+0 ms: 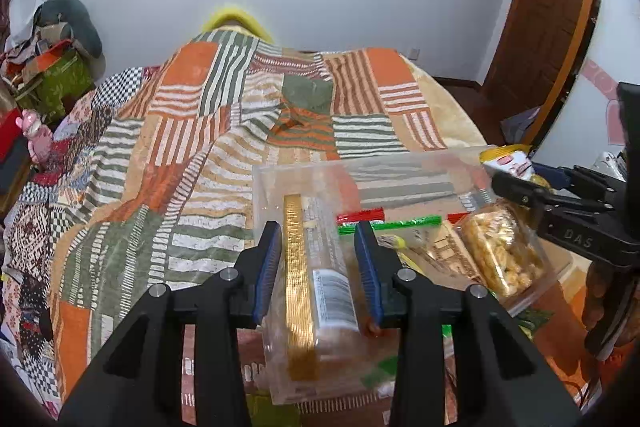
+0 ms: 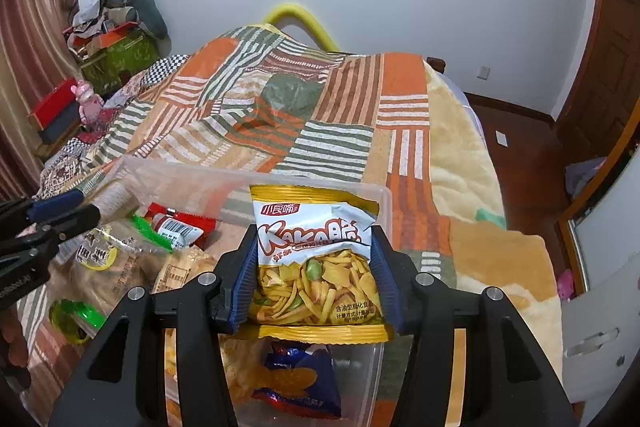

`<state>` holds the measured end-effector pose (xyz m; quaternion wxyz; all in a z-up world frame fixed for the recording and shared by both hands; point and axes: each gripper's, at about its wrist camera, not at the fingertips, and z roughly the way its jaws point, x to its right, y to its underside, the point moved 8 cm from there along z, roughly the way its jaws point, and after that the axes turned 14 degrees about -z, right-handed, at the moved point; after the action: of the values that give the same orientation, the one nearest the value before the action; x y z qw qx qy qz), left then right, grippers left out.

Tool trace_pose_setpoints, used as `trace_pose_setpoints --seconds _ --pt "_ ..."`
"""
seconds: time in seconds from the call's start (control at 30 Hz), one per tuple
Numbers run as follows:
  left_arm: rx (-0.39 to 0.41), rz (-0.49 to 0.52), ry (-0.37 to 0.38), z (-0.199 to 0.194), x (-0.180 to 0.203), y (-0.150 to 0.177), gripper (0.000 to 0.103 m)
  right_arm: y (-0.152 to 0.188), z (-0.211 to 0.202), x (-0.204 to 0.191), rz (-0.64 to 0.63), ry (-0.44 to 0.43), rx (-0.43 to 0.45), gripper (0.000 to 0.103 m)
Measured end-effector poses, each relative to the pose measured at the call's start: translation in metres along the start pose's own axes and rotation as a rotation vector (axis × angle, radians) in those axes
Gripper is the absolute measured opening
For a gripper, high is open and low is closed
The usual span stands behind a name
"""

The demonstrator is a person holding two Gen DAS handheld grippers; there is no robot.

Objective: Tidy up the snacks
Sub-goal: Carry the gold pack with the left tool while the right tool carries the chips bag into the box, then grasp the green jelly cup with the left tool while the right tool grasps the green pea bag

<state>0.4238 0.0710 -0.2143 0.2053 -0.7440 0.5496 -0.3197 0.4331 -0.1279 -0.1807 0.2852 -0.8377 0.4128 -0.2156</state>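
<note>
Right gripper (image 2: pixel 314 267) clamps snack packet (image 2: pixel 316 259) above bin (image 2: pixel 384 195).

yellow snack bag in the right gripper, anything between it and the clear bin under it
Nothing visible blocks it. The right gripper holds the yellow snack bag just above the clear bin; directly below lies only a blue snack packet already inside, which it could land on.

right claw (image 2: pixel 314 279) — clamped on yellow snack packet (image 2: pixel 316 255) | above clear bin (image 2: pixel 384 199)
</note>
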Motion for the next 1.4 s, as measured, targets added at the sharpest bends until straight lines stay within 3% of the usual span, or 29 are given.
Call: trace_pose_setpoints --seconds 0.17,0.33,0.4,0.6,0.8,0.97,1.1,1.27,1.4 --pt "0.029 0.032 0.002 -0.020 0.007 0.000 0.042 0.001 -0.015 0.002 0.004 -0.009 0.024 0.053" --pt "0.045 0.024 0.018 -0.044 0.007 0.002 0.049 0.001 -0.040 -0.002 -0.026 0.013 0.064 0.055" --pt "0.053 0.018 0.021 -0.053 0.004 0.003 0.058 0.002 -0.049 -0.004 -0.026 0.002 0.079 0.056" --pt "0.063 0.019 -0.004 -0.080 -0.016 0.017 0.064 0.015 -0.071 -0.013 -0.043 -0.021 0.097 0.056" --pt "0.028 0.011 -0.050 -0.083 -0.043 0.042 0.070 0.035 -0.078 -0.020 -0.048 -0.030 0.089 0.059" --pt "-0.047 -0.017 -0.071 -0.069 -0.064 0.073 0.070 0.057 -0.073 -0.025 -0.051 -0.034 0.046 0.059" --pt "-0.101 -0.033 -0.046 -0.058 -0.070 0.097 0.070 0.075 -0.060 -0.028 -0.041 -0.047 -0.004 0.059" --pt "-0.130 -0.012 -0.050 -0.046 -0.067 0.115 0.070 0.088 -0.041 -0.028 -0.001 -0.096 -0.051 0.059" --pt "-0.137 0.005 -0.051 -0.035 -0.065 0.121 0.059 0.091 -0.027 -0.033 0.026 -0.136 -0.075 0.059"
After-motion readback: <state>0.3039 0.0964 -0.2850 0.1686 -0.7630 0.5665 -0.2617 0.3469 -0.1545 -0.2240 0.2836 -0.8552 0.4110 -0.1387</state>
